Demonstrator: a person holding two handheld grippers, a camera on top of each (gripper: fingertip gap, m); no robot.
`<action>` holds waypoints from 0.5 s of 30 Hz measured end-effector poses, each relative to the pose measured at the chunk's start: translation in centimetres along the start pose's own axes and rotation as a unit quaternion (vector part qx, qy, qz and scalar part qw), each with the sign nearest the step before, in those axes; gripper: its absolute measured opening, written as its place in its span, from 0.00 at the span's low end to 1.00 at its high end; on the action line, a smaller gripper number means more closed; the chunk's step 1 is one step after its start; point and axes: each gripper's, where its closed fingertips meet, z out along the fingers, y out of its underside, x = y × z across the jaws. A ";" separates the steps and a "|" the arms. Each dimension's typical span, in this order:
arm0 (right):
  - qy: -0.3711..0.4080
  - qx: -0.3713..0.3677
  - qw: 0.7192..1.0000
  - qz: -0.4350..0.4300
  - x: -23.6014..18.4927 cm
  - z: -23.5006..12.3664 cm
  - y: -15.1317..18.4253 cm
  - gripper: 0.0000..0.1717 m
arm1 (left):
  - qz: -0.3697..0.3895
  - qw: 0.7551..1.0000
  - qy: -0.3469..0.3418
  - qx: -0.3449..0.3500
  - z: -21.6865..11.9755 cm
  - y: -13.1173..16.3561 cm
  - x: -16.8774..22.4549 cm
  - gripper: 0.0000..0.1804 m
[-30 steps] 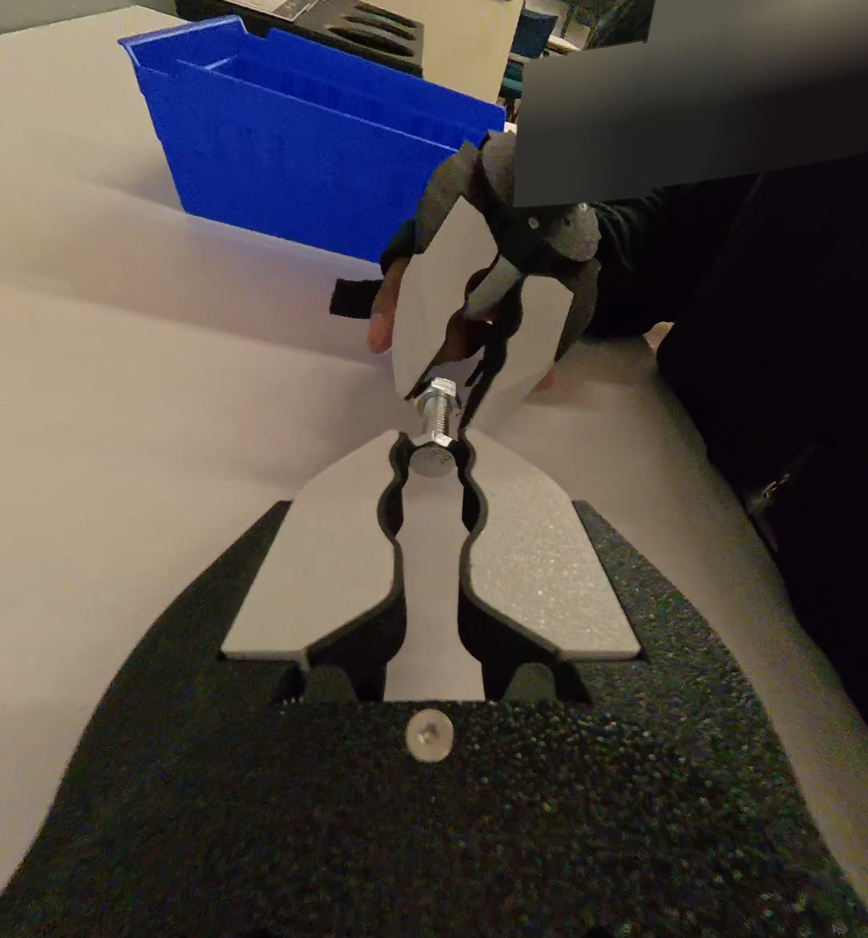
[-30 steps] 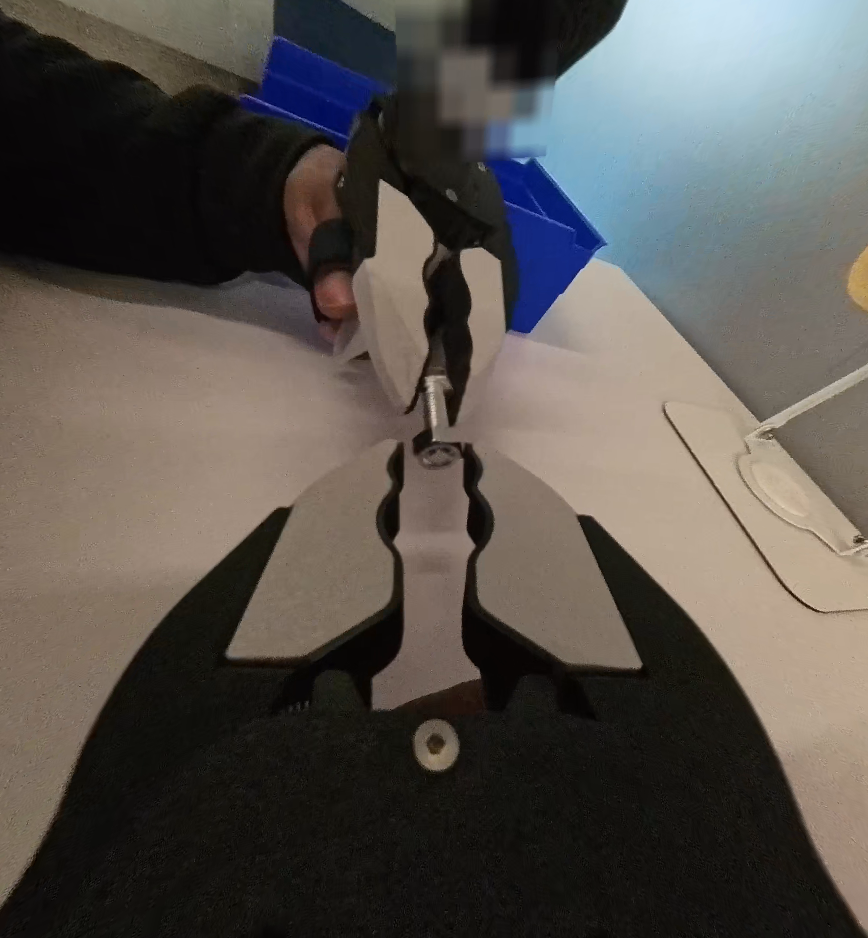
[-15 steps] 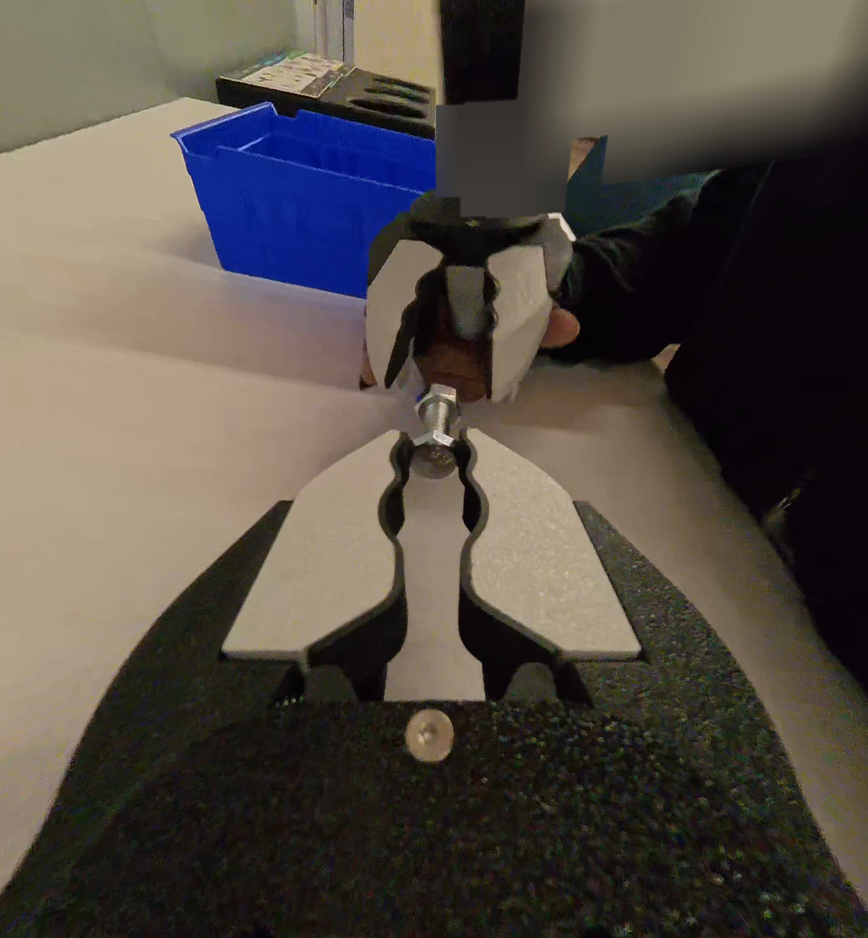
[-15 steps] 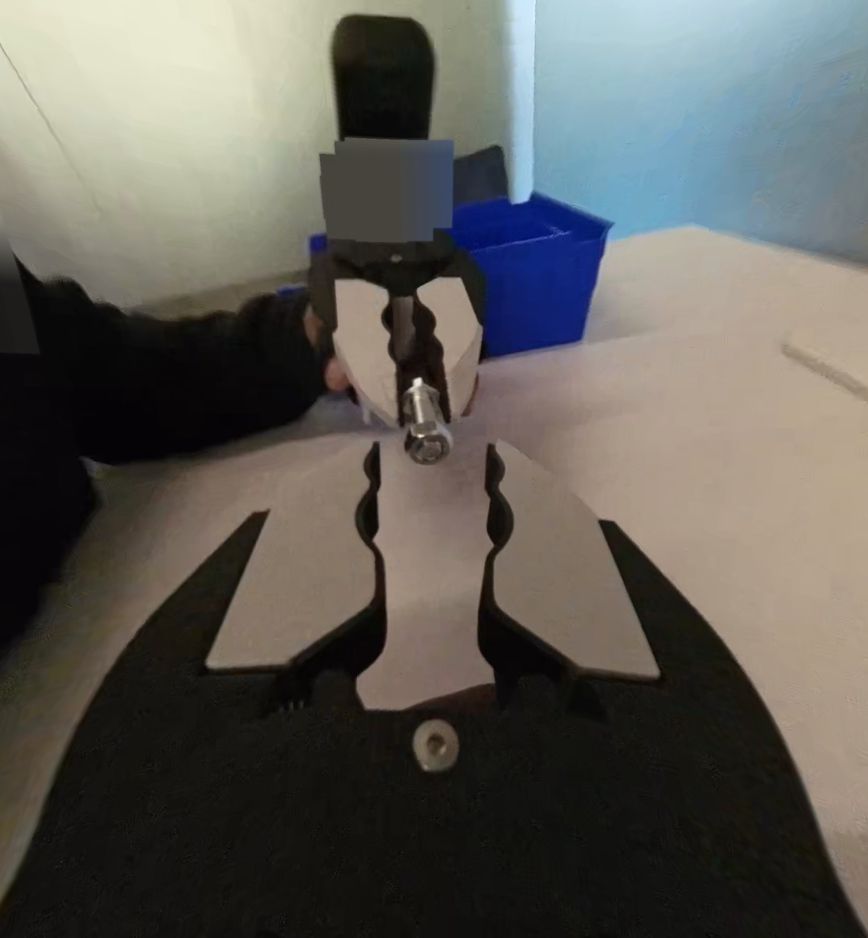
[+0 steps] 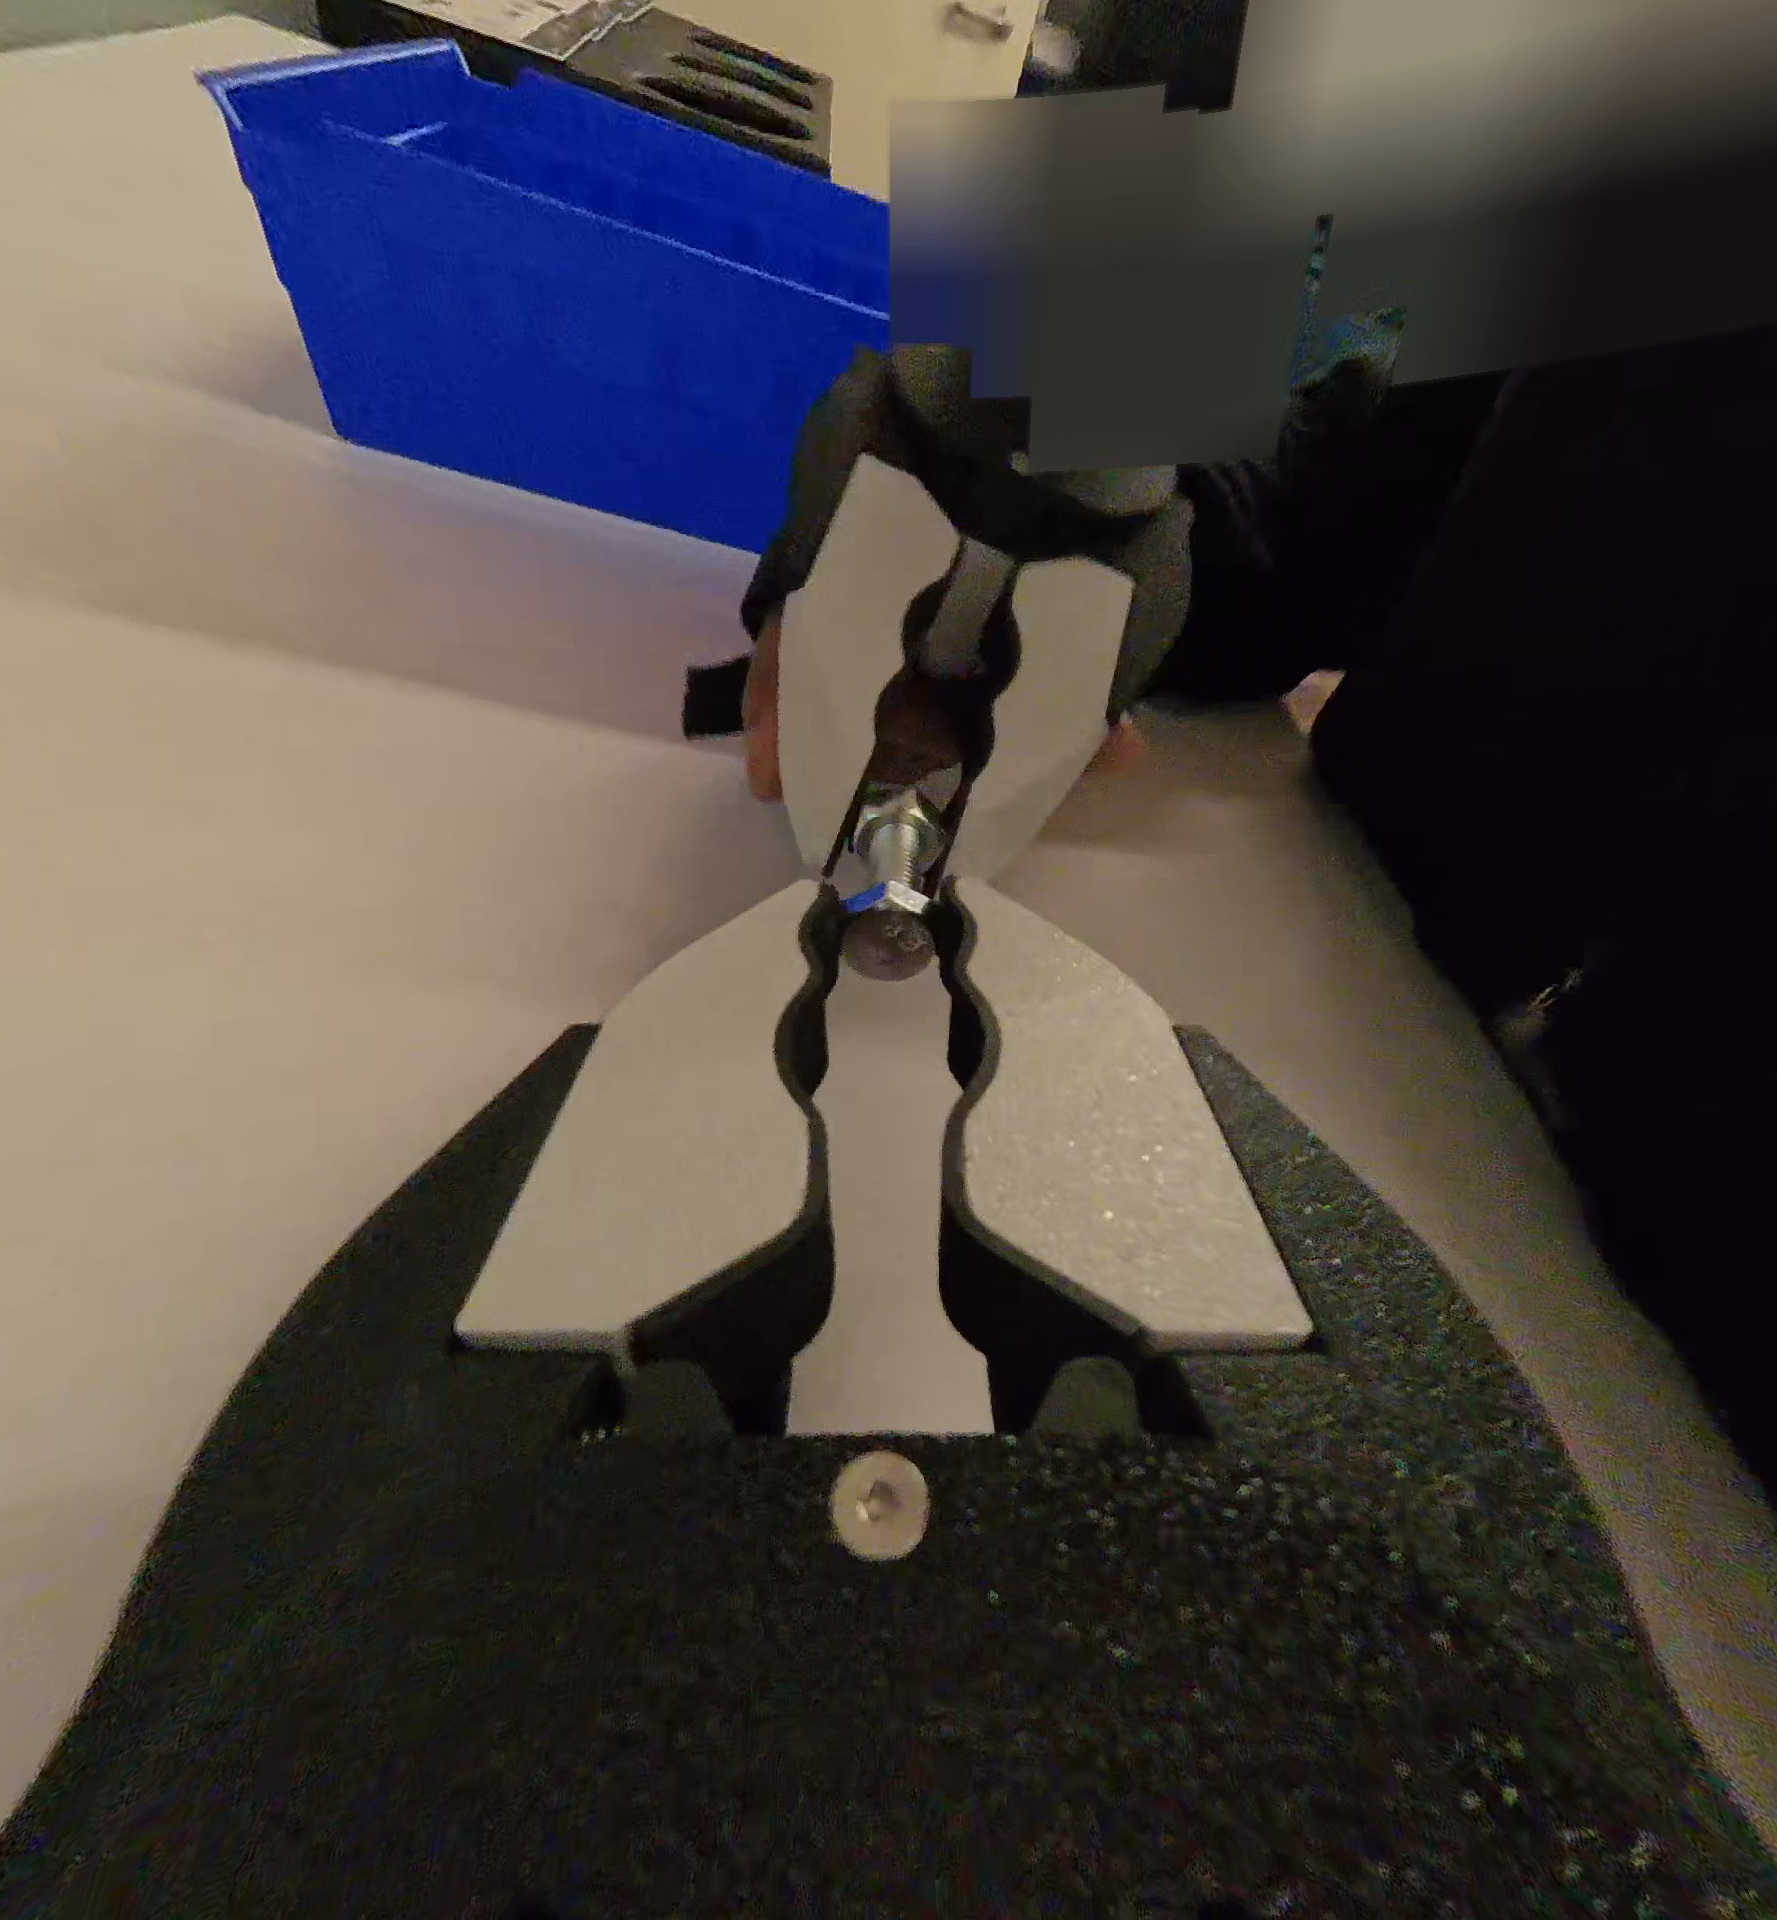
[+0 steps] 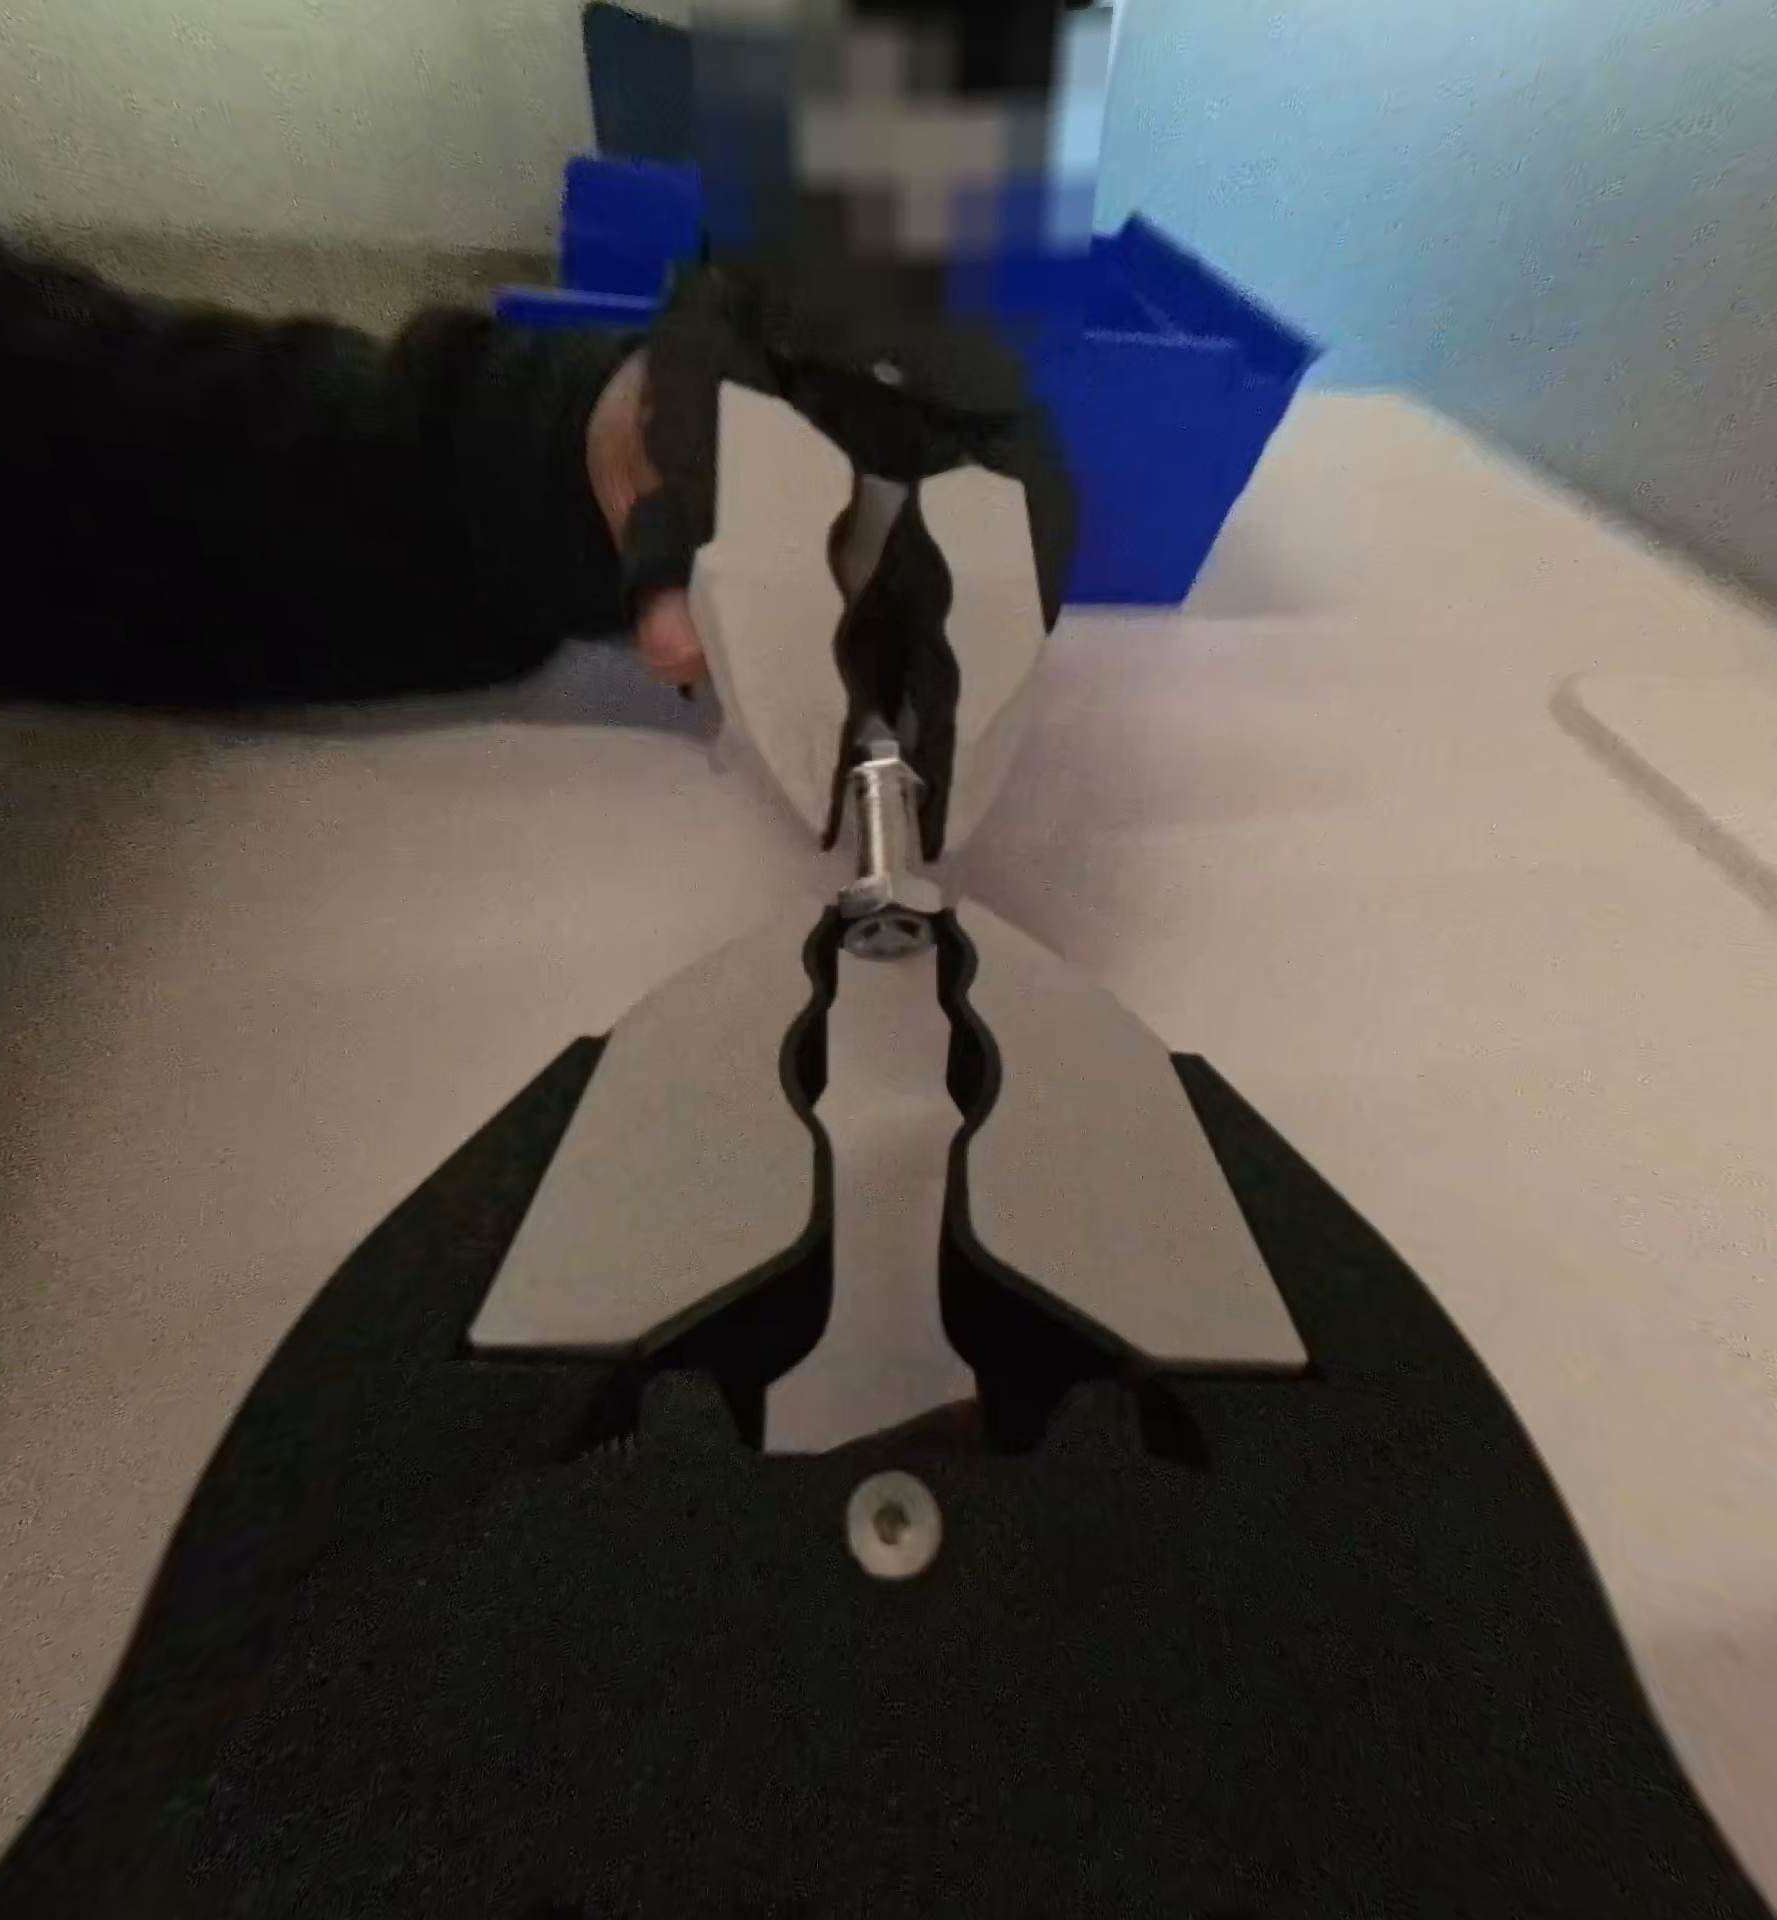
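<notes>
A silver bolt [image 5: 892, 857] with a silver nut [image 5: 899, 826] on its thread spans between my two grippers above the white table [image 5: 240, 831]. My left gripper [image 5: 886, 914] is shut on the bolt's hex head [image 5: 884, 902]. My right gripper [image 5: 884, 871] faces it tip to tip, with its pads on the nut. In the right wrist view, my right gripper [image 6: 889, 925] is shut on the nut [image 6: 879, 896]. From there the bolt's shank [image 6: 879, 831] runs away into the left gripper [image 6: 879, 844].
A blue plastic bin [image 5: 572, 312] stands on the table behind the grippers; it also shows in the right wrist view [image 6: 1154, 447]. A black tray [image 5: 718, 73] lies beyond it. A person's dark sleeves [image 6: 240, 499] rest low on the table. A flat pale plate [image 6: 1715, 790] lies at the right.
My right gripper opened off the nut, turned about the bolt's axis, and shut on the nut again. My left gripper kept its hold on the bolt head.
</notes>
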 end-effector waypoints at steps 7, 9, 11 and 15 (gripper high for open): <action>-0.099 0.076 0.967 0.220 0.9 -0.9 -1.4 0.25 | 0.011 0.999 -0.020 0.035 -0.6 -1.4 -0.3 0.10; -0.020 0.053 0.995 0.082 1.5 -0.9 -0.9 0.27 | -0.031 0.998 -0.013 0.045 -0.9 -1.3 -0.7 0.10; 0.048 0.038 0.997 -0.045 1.9 -0.9 -0.8 0.28 | -0.064 0.997 0.002 0.050 -1.0 -1.2 -0.6 0.10; 0.089 0.039 0.983 -0.159 1.1 -0.7 -1.1 0.24 | -0.111 0.992 0.029 0.049 -0.5 -0.9 -0.4 0.10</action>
